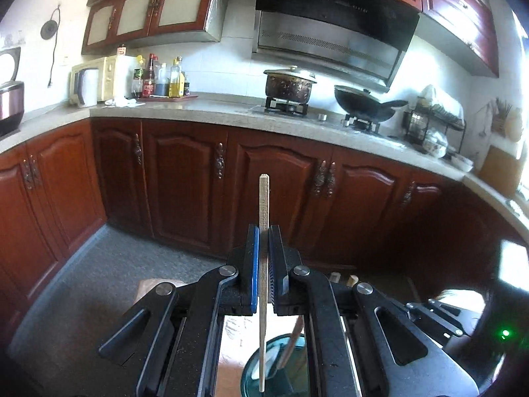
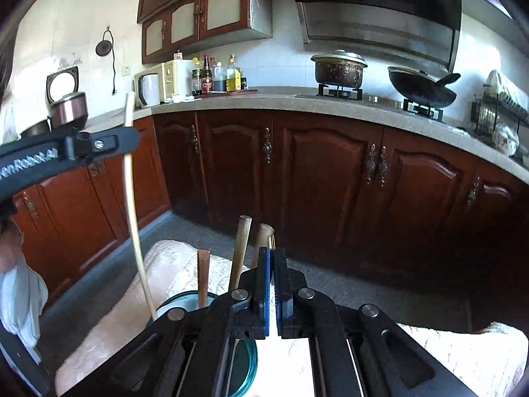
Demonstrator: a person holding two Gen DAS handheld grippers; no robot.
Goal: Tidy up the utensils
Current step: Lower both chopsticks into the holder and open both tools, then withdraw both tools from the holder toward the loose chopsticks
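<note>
Between the blue pads of the left gripper [image 1: 263, 231] stood a pale, slim wooden chopstick [image 1: 263, 205], squared at its top end, clamped upright with its long axis vertical and its lower tip hanging over a teal glass container [image 2: 246, 357]. Several wooden handles [image 2: 241, 251] rose from that container. The right gripper [image 2: 273, 254] was closed, with a thin stick tip showing at its pads. Beyond lay a grey countertop [image 1: 211, 107], red-brown cabinets [image 1: 185, 178], a pot [image 1: 289, 86] and a wok [image 1: 363, 102].

The chopstick [image 1: 264, 198] looked like pale, matt wood. The cupboard doors [image 1: 185, 178] were glossy red-brown wood, the tabletop [image 1: 211, 112] speckled stone, the bowl [image 2: 246, 357] clear bluish glass.
</note>
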